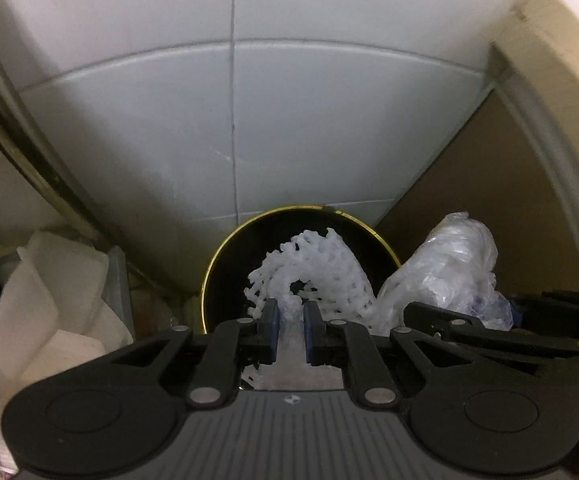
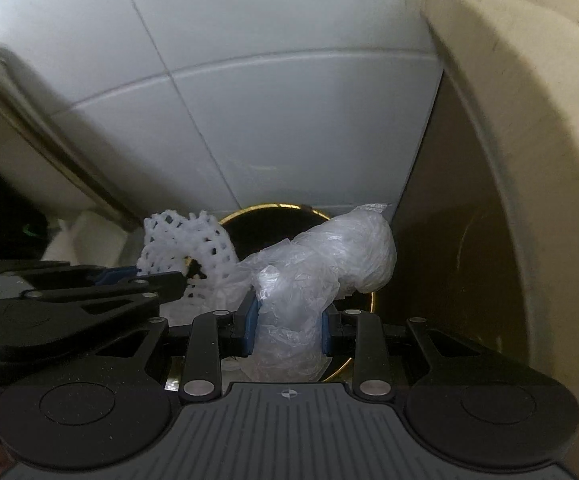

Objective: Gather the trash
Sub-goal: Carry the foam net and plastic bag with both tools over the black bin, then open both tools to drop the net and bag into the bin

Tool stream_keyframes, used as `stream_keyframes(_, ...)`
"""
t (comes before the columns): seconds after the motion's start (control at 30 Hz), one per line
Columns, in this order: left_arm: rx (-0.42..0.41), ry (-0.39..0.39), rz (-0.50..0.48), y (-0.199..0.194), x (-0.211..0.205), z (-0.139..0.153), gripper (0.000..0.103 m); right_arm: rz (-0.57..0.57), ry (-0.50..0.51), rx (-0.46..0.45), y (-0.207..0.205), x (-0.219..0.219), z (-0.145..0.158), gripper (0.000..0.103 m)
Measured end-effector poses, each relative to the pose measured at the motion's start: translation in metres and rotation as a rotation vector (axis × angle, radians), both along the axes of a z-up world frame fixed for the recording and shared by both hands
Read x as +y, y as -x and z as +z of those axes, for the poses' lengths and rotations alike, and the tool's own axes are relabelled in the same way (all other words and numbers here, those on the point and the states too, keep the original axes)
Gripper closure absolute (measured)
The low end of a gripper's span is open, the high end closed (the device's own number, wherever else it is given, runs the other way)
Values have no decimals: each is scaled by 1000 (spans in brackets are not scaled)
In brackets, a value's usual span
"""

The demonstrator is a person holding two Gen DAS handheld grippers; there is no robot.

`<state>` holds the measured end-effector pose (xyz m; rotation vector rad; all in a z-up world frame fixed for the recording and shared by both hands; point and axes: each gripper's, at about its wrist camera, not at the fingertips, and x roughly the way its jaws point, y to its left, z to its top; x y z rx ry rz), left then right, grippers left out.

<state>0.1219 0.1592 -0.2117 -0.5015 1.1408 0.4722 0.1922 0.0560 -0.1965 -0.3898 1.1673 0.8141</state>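
Observation:
A black round bin with a gold rim (image 1: 225, 248) stands on the floor against the tiled wall, and I look down into it. My left gripper (image 1: 291, 316) is shut on a white foam net sleeve (image 1: 325, 264), which curls up over the bin's mouth. Beside it on the right, my right gripper (image 2: 289, 316) is shut on a crumpled clear plastic bag (image 2: 329, 260) that bulges above the same bin's gold rim (image 2: 273, 206). The net sleeve (image 2: 181, 240) and the left gripper's black linkage show at the left of the right wrist view. The bag (image 1: 449, 268) appears at the right of the left wrist view.
Grey-white wall tiles (image 1: 249, 120) rise behind the bin. A brown panel (image 1: 481, 184) and a cream rounded edge (image 1: 561, 80) close in on the right. At the left lie white folded foam or paper pieces (image 1: 49, 300) and a dark object (image 2: 5, 216) under a metal-edged frame.

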Motion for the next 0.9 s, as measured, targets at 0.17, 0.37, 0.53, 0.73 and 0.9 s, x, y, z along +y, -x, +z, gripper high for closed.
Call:
stream_keyframes(0.17,30,10,20,-3,2,-22,95,1,32,29,-5,9,-23,67)
stream_keyframes(0.37,61,11,36,-7,6,-37,95,-7,55,66,-11,14,-44,67)
stream_keyframes(0.53,79,6,39,-10,9,-46,95,-14,71,76,-12,17,-51,67)
stream_keyframes(0.73,81,-14,34,-10,9,-49,93,-30,66,86,-14,14,-54,64)
stream_keyframes(0.9,84,-23,34,-10,7,-46,86,-33,59,80,-15,11,-53,58)
